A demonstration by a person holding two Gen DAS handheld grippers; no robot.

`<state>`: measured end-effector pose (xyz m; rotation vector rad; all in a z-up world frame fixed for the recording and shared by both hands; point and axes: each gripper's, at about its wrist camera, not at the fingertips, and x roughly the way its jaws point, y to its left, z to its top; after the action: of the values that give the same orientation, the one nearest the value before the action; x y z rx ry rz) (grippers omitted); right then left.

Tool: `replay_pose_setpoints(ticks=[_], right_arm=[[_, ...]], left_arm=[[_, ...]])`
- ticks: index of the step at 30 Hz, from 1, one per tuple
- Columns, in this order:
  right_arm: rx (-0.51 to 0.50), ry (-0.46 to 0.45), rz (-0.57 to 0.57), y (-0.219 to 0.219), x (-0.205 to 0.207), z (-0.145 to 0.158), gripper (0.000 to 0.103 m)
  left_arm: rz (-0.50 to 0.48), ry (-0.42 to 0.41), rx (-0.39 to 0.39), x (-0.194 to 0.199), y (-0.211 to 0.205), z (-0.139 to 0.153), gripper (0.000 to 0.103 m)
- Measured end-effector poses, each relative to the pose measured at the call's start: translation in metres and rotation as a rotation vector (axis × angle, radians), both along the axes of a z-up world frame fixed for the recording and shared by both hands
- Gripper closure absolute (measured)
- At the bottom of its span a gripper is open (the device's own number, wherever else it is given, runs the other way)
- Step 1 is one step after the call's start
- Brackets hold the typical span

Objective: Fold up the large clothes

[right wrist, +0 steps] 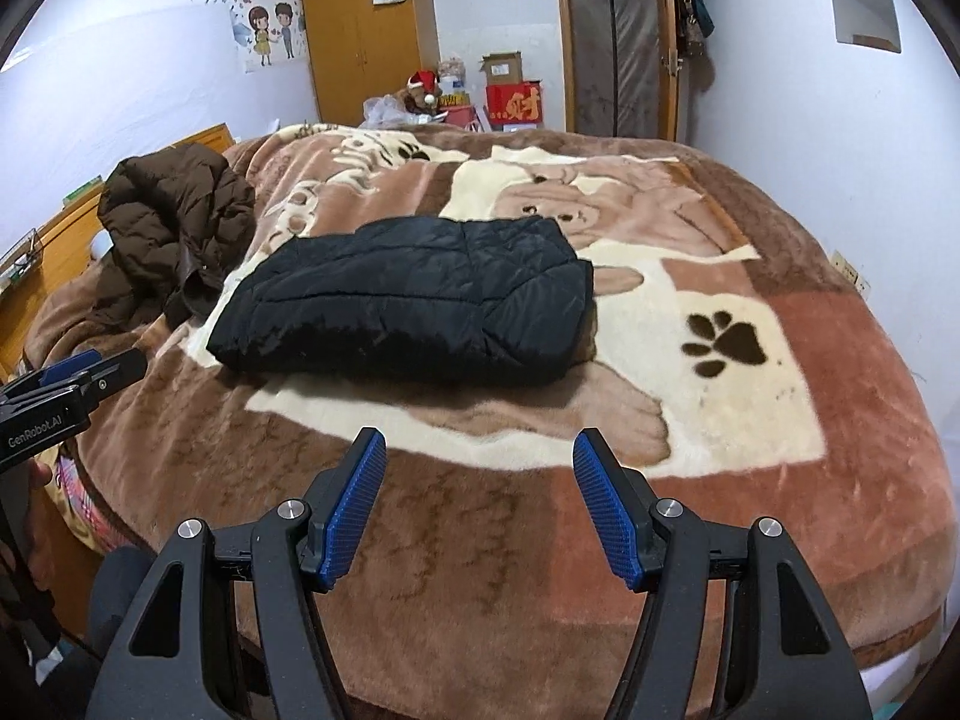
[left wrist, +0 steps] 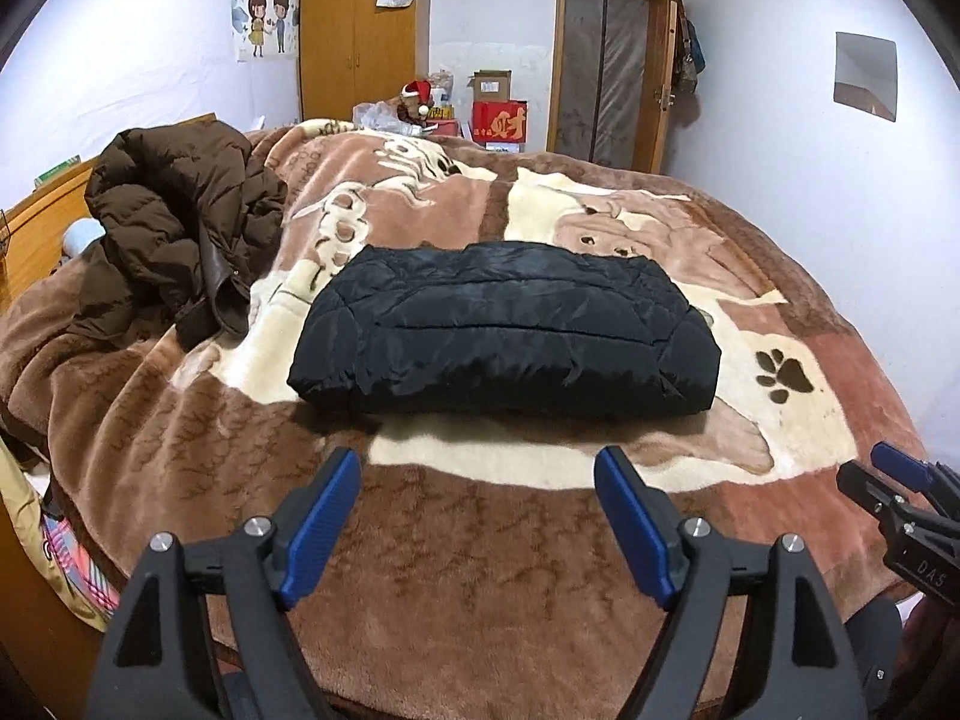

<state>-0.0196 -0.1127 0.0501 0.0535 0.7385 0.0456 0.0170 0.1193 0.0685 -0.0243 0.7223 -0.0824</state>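
A black padded jacket (left wrist: pixel 504 330) (right wrist: pixel 408 312) lies folded into a flat rectangle on the middle of the bed. A brown padded coat (left wrist: pixel 174 234) (right wrist: pixel 174 228) sits crumpled in a heap at the bed's left side. My left gripper (left wrist: pixel 480 474) hangs open over the blanket near the bed's front edge, well short of the black jacket, with nothing between its blue pads. My right gripper (right wrist: pixel 477 456) is open too, also short of the jacket and empty. Each gripper shows at the edge of the other's view, the right one (left wrist: pixel 900 480) and the left one (right wrist: pixel 78 372).
The bed carries a plush brown and cream blanket (left wrist: pixel 780 372) with paw prints. A wooden headboard (left wrist: pixel 42 222) stands at the left. Behind the bed are a wardrobe (left wrist: pixel 360 30), red boxes (left wrist: pixel 501 120), clutter and a door (left wrist: pixel 606 66).
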Motion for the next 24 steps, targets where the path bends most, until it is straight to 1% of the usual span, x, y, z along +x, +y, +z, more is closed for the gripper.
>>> replay_pose_setpoints(ticks=[6, 11, 20, 24], right_arm=[[-0.009, 0.022, 0.017, 0.006, 0.000, -0.007, 0.038], [-0.019, 0.024, 0.026, 0.011, -0.002, -0.007, 0.038], [-0.020, 0.044, 0.022, 0.011, -0.001, -0.011, 0.038], [-0.023, 0.047, 0.028, 0.012, 0.001, -0.012, 0.038]], left_arm=[[0.012, 0.024, 0.016, -0.001, 0.002, -0.010, 0.020], [0.039, 0.038, 0.000, -0.001, 0.009, -0.015, 0.020], [0.032, 0.063, -0.009, 0.000, 0.011, -0.022, 0.020], [0.030, 0.076, -0.027, 0.001, 0.013, -0.025, 0.020]])
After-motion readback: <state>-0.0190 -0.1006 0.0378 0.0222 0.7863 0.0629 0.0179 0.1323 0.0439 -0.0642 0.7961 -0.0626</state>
